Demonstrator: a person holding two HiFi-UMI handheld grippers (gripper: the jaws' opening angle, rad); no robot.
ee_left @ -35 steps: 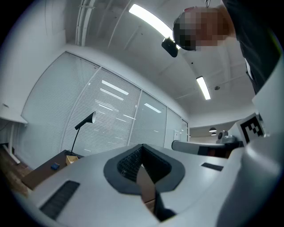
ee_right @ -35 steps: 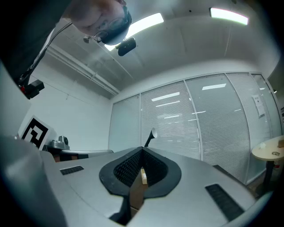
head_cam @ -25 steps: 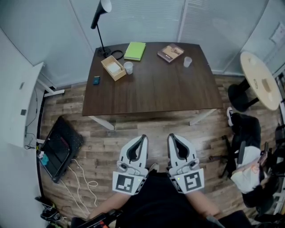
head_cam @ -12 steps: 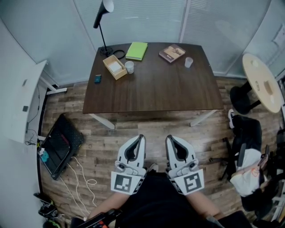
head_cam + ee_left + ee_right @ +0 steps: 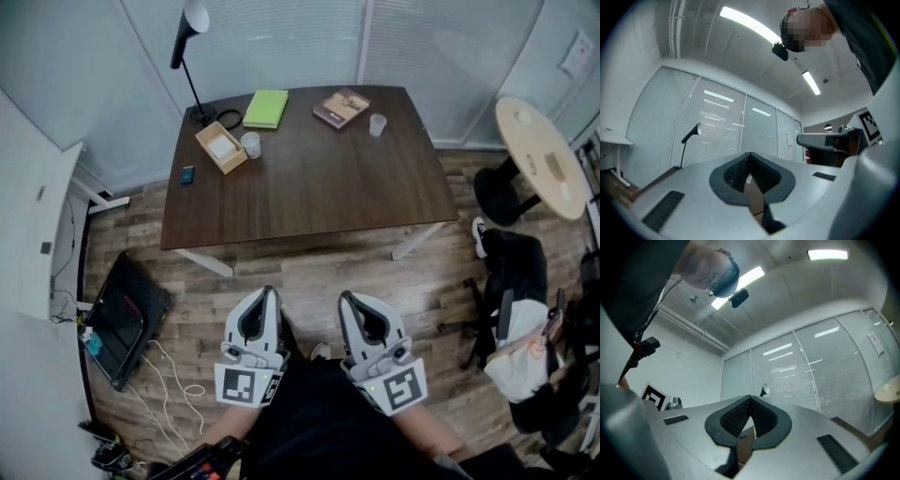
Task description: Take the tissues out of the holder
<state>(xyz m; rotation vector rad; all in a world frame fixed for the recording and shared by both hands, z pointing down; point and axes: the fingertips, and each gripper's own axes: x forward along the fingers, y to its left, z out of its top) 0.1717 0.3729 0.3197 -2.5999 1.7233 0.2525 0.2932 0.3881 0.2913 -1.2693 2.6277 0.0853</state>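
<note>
The holder (image 5: 221, 147) near your table's (image 5: 309, 183) back-left corner is too small to show how the tissues (image 5: 223, 144) sit in it; they read only as a white patch. The small blue thing (image 5: 187, 174) by the table's left edge is too small to name. The round table (image 5: 539, 159) is cut off at the right edge, your forearms (image 5: 424, 433) at the bottom. The left gripper (image 5: 750, 154) and right gripper (image 5: 750, 398) each hide nearly the whole table in their own views.

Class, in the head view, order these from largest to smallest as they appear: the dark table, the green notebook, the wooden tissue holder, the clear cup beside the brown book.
1. dark table
2. green notebook and wooden tissue holder: too alike to rank
3. clear cup
</note>
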